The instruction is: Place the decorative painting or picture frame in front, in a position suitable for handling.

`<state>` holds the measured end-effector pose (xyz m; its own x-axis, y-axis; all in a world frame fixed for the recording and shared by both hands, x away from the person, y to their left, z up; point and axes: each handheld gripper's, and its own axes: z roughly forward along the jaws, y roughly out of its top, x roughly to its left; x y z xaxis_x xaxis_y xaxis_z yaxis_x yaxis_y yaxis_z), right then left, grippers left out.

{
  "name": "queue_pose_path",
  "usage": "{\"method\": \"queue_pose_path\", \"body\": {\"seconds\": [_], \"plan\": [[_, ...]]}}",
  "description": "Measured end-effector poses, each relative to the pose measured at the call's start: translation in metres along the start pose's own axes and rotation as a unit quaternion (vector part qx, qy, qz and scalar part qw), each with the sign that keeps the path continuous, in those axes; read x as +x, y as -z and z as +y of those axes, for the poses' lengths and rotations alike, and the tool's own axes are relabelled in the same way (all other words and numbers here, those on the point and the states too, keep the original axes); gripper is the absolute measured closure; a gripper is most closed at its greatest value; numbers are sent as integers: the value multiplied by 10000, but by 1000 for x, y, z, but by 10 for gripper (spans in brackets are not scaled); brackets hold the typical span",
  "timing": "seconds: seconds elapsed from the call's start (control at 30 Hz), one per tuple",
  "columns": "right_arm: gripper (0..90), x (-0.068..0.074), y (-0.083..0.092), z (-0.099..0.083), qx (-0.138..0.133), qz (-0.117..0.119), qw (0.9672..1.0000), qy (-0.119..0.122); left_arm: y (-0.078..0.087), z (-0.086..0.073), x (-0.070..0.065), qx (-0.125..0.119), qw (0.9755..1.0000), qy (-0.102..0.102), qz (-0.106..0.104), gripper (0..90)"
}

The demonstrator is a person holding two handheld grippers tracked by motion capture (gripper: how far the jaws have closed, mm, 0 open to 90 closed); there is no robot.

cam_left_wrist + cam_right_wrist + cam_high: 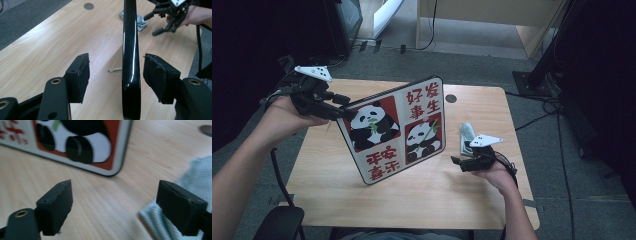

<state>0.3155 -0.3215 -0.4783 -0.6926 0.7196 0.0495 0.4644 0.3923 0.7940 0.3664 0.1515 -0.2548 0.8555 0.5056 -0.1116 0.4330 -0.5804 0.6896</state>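
A flat board (397,130) printed with two pandas and red characters stands tilted on the wooden table (362,200), lower corner down. My left gripper (348,108) is at its upper left edge. In the left gripper view the board's glossy black edge (130,62) runs between the jaws of my left gripper (116,61), close to the right-hand pad (157,75), with a wide gap to the other. My right gripper (457,163) hovers open to the right of the board, nothing between the jaws of that gripper (113,187). Its view catches the board's bottom corner (75,145).
A pale blue-green cloth (467,135) lies folded on the table just behind my right gripper, also under its right jaw as the cloth (175,202). A small metal pin (113,70) lies on the wood. A round hole (451,98) sits near the far edge.
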Motion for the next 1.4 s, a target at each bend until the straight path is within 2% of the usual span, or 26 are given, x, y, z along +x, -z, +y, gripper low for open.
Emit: {"method": "queue_pose_path", "body": {"seconds": [0.07, 0.13, 0.2, 0.23, 0.27, 0.3, 0.4, 0.43, 0.6, 0.63, 0.73, 0.77, 0.8, 0.83, 0.87, 0.93, 1.0, 1.03, 1.2, 1.4], "plan": [[198, -3, 1, 0, -47, -70, 10000, -33, 1, -4, 0, -46, 10000, -9, 12, 383], [210, -10, 3, -1, -47, -257, 9995, -171, 3, -9, 0, -88, 10000, 24, 27, 382], [220, -12, 3, -1, -34, -302, 9993, -217, 3, -13, -1, -89, 9999, 4, 64, 382], [241, -16, 3, -1, -19, -436, 9986, -309, 3, -16, -2, -102, 9999, -7, 107, 387], [241, -16, 3, -1, -19, -436, 9986, -309, 2, -19, -3, -124, 9998, -14, 129, 387], [271, -20, 2, 0, -58, -538, 9975, -459, 1, -25, -4, -153, 9998, -16, 81, 394], [286, -24, 3, 1, -100, -612, 9967, -533, 0, -29, -5, -144, 9999, 21, 50, 398], [304, -28, 2, 3, -105, -695, 9955, -636, -1, -34, -5, -154, 9998, 75, 40, 401], [335, -35, 0, 4, -56, -881, 9942, -613, -3, -45, -6, -213, 9997, 150, 22, 408], [335, -39, -1, 4, -17, -960, 9935, -619, -4, -52, -7, -283, 9995, 157, 58, 410], [338, -43, -3, 4, -3, -945, 9932, -685, -5, -60, -9, -331, 9993, 161, 84, 417], [341, -49, -4, 3, 29, -925, 9927, -778, -8, -67, -10, -362, 9992, 164, 58, 420], [345, -50, -5, 3, 40, -917, 9923, -837, -8, -67, -10, -362, 9992, 164, 58, 424], [348, -53, -6, 2, 66, -929, 9918, -871, -12, -75, -12, -392, 9990, 187, 47, 427], [348, -53, -6, 2, 66, -929, 9918, -871, -12, -75, -12, -392, 9990, 187, 47, 433], [347, -58, -8, 0, 122, -960, 9908, -942, -18, -85, -14, -394, 9988, 301, 20, 456], [345, -59, -9, -1, 124, -965, 9908, -946, -20, -87, -14, -391, 9987, 337, 45, 500], [343, -60, -9, -1, 131, -968, 9906, -959, -21, -89, -15, -390, 9985, 359, 112, 500], [335, -63, -12, -2, 144, -984, 9902, -983, -29, -100, -16, -463, 9979, 455, 11, 530], [395, -68, -17, -4, 173, -1028, 9887, -1075, -42, -115, -15, -589, 9965, 576, -126, 551]]}}
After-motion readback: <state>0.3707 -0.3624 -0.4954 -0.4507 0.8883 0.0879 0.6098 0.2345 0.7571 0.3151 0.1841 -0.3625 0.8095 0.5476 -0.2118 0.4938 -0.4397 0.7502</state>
